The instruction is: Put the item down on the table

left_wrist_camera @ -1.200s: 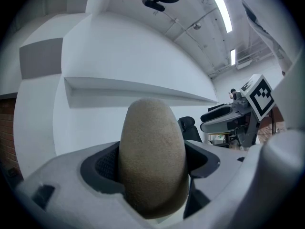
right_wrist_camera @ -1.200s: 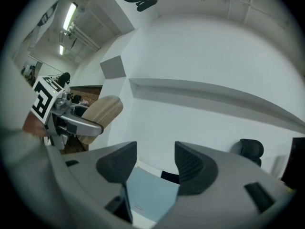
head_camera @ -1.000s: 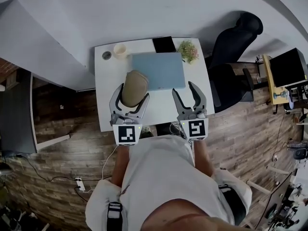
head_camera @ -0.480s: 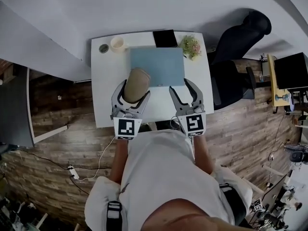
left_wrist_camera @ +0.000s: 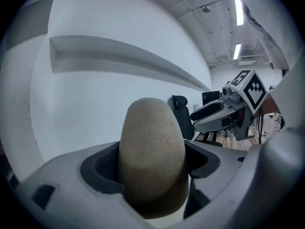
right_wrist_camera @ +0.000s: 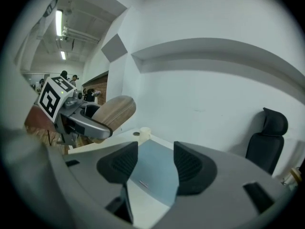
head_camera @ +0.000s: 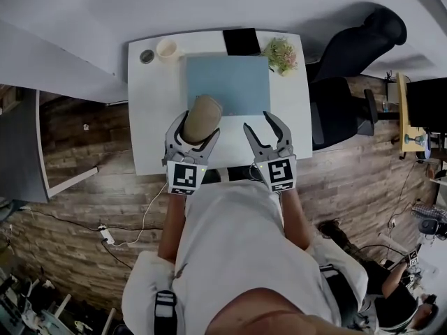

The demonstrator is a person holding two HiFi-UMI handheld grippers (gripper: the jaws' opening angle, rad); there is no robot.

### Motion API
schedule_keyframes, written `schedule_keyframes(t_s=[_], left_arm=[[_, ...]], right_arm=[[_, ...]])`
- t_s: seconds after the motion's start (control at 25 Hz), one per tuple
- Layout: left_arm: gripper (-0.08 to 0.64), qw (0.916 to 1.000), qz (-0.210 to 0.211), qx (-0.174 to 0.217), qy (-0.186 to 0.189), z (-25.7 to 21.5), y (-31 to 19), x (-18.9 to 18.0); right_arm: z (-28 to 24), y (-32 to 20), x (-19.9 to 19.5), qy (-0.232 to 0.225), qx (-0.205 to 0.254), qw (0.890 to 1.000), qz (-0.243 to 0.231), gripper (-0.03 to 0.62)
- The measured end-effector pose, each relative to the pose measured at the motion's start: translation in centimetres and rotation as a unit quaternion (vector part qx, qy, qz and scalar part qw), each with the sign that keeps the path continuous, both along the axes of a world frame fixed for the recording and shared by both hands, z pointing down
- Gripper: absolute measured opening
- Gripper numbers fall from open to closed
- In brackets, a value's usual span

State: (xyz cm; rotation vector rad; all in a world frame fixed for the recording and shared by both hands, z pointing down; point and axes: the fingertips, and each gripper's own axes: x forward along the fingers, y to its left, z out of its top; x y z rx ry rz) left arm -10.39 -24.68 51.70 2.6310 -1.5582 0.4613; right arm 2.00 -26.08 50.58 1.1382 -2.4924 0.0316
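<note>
Where the scene is looked down on in the head view, a tan rounded item (head_camera: 199, 119) is seen clamped between the jaws of the left gripper (head_camera: 194, 128), over the near part of a white table (head_camera: 150, 117) and just at the near left corner of a blue mat (head_camera: 228, 82). Whether the item touches the table cannot be told from this view. The right gripper (head_camera: 260, 125) is held beside it over the table's near edge, its jaws spread apart with nothing between them. At the far edge of the table a pale cup (head_camera: 166, 48), a black rectangular thing (head_camera: 242, 41) and a small plant (head_camera: 280, 53) are lined up, and a black office chair (head_camera: 356, 47) is parked to the right.

In the left gripper view, the item (left_wrist_camera: 151, 156) is shown upright and pressed on both sides by the dark pads, its rounded top rising well above them. The right gripper (left_wrist_camera: 198, 119) is seen off to the right.

In the right gripper view, the right gripper's (right_wrist_camera: 153, 163) jaws are parted and empty, with the mat (right_wrist_camera: 152, 175) and bare table visible through the gap. To the left, the item (right_wrist_camera: 114, 112) is gripped in the left gripper (right_wrist_camera: 78, 118) and appears raised above the tabletop, with the cup (right_wrist_camera: 144, 132) beyond it.
</note>
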Motion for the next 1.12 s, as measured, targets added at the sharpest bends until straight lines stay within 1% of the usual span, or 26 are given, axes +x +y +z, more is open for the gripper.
schedule_keyframes(t_s=[0.16, 0.32, 0.52, 1.12], left_arm=[[0.387, 0.9998, 0.007, -0.019, -0.010, 1.7, 0.3, 0.7], [0.388, 0.9983, 0.012, -0.056, -0.012, 5.0, 1.2, 1.4], [0.387, 0.9958, 0.031, -0.083, -0.025, 7.5, 1.8, 2.5], [0.388, 0.9823, 0.074, -0.162, -0.057, 14.8, 3.1, 4.3]], right_arm=[[1.6, 0.3, 0.4, 0.003, -0.016, 1.000, -0.006, 0.239], [3.6, 0.6, 0.8, 0.010, -0.036, 0.999, -0.011, 0.239], [5.8, 1.2, 1.0, 0.014, -0.060, 0.998, -0.016, 0.239], [12.2, 2.1, 1.1, 0.042, -0.130, 0.990, -0.036, 0.235]])
